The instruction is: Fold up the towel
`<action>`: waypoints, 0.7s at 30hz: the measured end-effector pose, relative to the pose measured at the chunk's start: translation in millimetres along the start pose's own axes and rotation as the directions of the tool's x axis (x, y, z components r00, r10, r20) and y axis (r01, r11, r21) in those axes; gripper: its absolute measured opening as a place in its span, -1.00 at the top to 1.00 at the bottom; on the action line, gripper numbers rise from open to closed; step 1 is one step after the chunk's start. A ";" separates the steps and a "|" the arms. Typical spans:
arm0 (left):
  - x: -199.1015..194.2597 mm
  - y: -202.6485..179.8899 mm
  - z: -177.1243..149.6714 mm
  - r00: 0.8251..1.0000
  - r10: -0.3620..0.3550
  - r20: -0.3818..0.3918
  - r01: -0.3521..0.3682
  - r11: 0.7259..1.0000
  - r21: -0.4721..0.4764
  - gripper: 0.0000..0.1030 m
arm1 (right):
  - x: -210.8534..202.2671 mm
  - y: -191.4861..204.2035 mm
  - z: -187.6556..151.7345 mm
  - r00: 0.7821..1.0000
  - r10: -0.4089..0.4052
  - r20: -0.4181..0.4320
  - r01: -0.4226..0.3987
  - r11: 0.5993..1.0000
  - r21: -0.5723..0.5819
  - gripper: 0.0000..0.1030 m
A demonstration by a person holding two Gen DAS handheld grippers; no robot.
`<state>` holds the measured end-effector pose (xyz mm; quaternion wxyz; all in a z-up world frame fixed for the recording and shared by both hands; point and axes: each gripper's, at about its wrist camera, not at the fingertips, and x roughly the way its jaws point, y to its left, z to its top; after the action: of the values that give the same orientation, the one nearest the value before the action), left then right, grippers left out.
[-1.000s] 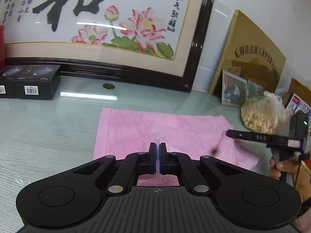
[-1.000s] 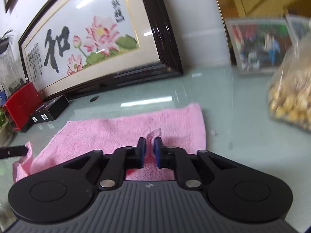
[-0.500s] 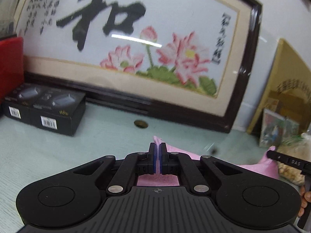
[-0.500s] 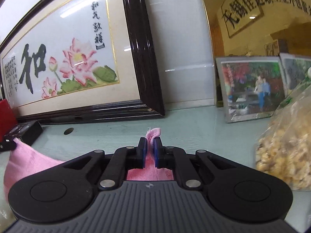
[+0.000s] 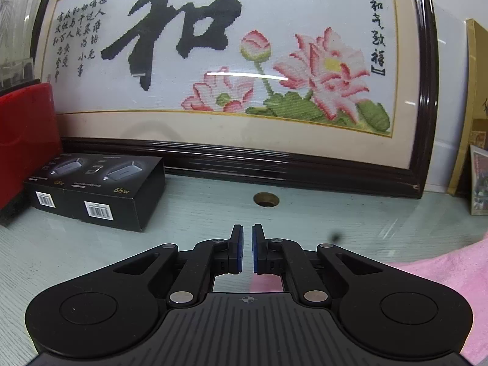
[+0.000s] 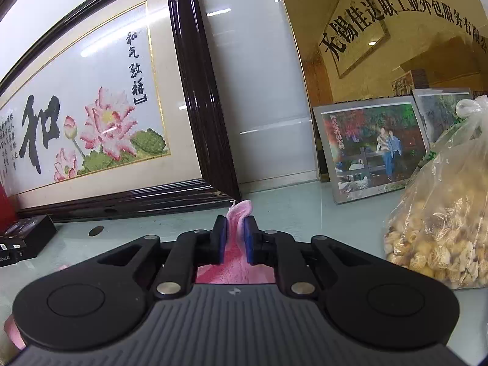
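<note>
At the centre of the right wrist view, the right tool (image 6: 234, 238) pinches a corner of the soft pink terry towel (image 6: 239, 213), probably to carry that edge across for the fold. The left tool (image 5: 247, 253) is slightly spread and empty above the pale glass worktop (image 5: 198, 216); the towel lies at that view's lower right.

The pink towel (image 6: 236, 238) is fluffy; one bunched corner stands upright, and more of it (image 5: 451, 271) lies on the tabletop (image 5: 198, 213).
</note>
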<state>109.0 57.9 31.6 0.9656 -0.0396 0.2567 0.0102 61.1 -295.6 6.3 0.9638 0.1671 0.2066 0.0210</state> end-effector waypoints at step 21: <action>0.3 -30.8 -26.7 0.990 -0.033 -0.136 0.064 0.969 0.237 0.53 | 22.3 36.1 -21.7 0.881 0.305 -0.361 -0.375 0.916 -0.142 -0.24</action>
<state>97.2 25.0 10.5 0.9444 0.0711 0.3176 -0.0474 73.8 -252.3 -9.1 0.9083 0.0933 0.3298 0.2398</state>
